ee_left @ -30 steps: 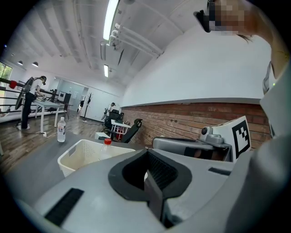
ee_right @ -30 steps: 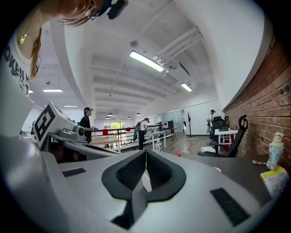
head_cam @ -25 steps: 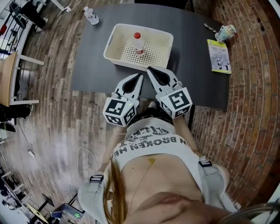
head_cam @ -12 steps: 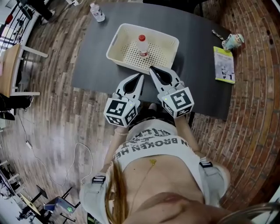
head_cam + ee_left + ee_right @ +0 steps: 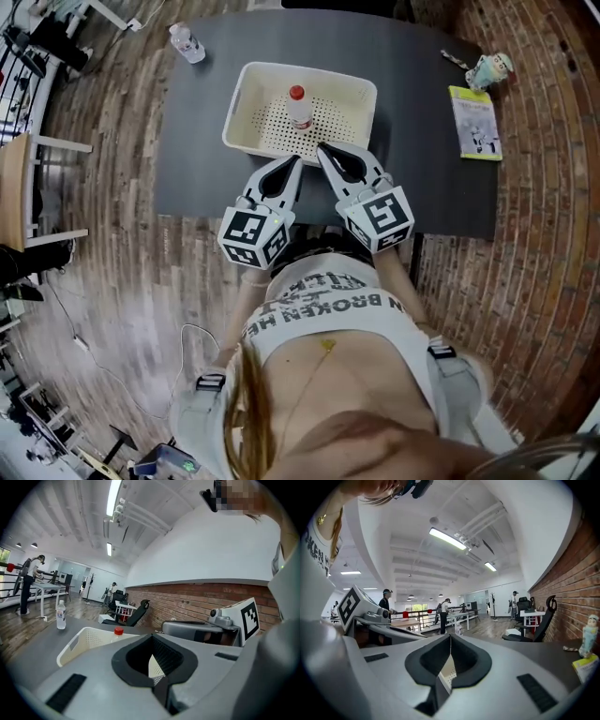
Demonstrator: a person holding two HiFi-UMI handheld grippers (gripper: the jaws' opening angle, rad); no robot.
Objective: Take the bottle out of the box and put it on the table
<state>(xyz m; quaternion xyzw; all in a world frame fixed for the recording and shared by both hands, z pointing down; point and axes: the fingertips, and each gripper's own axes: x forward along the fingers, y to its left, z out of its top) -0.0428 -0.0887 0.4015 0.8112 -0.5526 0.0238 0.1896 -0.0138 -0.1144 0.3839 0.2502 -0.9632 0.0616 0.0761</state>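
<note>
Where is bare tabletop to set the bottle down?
Widest bare stretch: the dark grey table between the white perforated box and the yellow-green booklet. Another lies left of the box, nearer than the clear plastic bottle. Crowded: the box's near side, where the left gripper and right gripper sit.

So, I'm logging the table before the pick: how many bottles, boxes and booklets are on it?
Bottles: 2 (red-capped bottle in the box; second bottle at the table's far left corner)
Boxes: 1
Booklets: 1 (booklet, right side)
Total: 4
</note>
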